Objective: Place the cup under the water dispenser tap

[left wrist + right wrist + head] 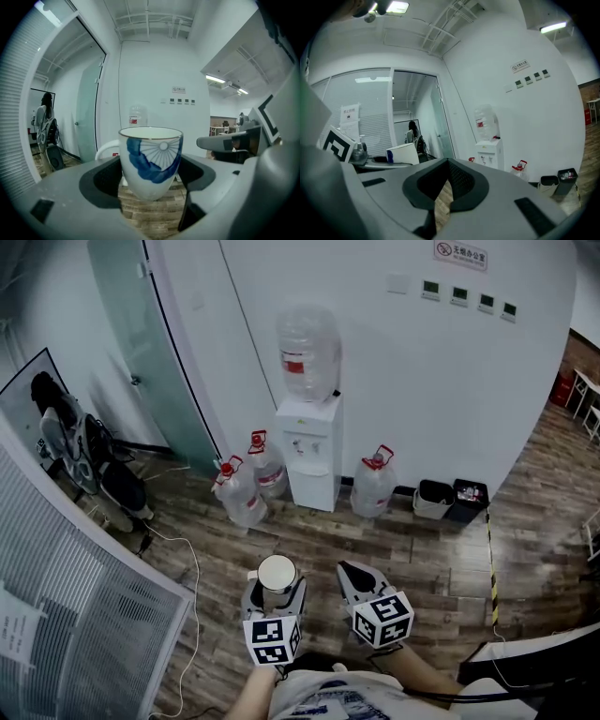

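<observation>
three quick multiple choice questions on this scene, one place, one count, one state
1. Where is the cup?
A) under the tap
B) between the left gripper's jaws
C) on the floor

2. How many water jugs stand beside the dispenser?
A) one
B) three
C) five

3. The right gripper is:
A) shut, empty
B) holding a cup
C) holding a jug

Answers:
1. B, the left gripper view shows it clamped.
2. B, two stand on the dispenser's left and one on its right.
3. A, its tips meet with nothing between.
</observation>
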A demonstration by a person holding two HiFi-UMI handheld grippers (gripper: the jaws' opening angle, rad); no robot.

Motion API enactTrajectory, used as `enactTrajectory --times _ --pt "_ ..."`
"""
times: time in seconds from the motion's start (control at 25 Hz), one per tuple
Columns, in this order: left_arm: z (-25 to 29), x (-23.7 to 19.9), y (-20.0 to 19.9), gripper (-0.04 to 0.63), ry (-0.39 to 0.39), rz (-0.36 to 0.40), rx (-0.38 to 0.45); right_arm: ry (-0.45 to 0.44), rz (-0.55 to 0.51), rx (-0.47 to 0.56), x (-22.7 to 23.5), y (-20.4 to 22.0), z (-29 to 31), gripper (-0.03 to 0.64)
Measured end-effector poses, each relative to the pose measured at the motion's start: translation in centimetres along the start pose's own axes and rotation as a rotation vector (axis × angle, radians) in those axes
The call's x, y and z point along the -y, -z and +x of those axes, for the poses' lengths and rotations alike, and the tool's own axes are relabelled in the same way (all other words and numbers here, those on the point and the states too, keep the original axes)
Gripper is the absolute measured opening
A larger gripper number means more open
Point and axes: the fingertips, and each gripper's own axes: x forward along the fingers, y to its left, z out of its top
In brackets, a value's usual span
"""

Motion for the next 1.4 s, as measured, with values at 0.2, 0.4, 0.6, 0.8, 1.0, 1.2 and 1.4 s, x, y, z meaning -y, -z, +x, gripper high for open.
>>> enactTrajectory --times 0.2,0.4,0.6,0.8,1.0,1.2,1.4 --pt "1.7 -1.6 0.0 0.411 -0.005 0.0 -0.015 -0.018 -0.014 0.001 0.1 -0.7 2.3 0.021" --pt "5.2 -2.8 -0.1 0.411 0.006 0.002 -0.029 -0.007 -0.01 -0.012 1.9 -0.6 5.2 0.02" --pt "10.1 -5.1 -1.1 0.411 0.033 0.01 -0.04 0.016 0.004 -0.023 4.0 -1.3 10.2 0.02" --pt "16.1 -8.3 -2.5 0.411 0.067 0.014 -0.049 0.043 0.011 -0.033 6.3 -2.4 16.6 0.021" --pt "22.0 -12.5 -4.5 0.411 0.108 0.025 -0.067 0.072 0.023 -0.045 7.6 -4.0 23.9 0.02" --pt "27.0 -16.7 -6.1 0.411 0.141 0.039 -0.075 0.092 0.027 -0.039 8.1 -5.7 30.5 0.02" --pt "30.0 -19.7 -7.0 0.411 0.178 0.05 -0.087 0.126 0.038 -0.031 8.3 -6.5 34.7 0.02"
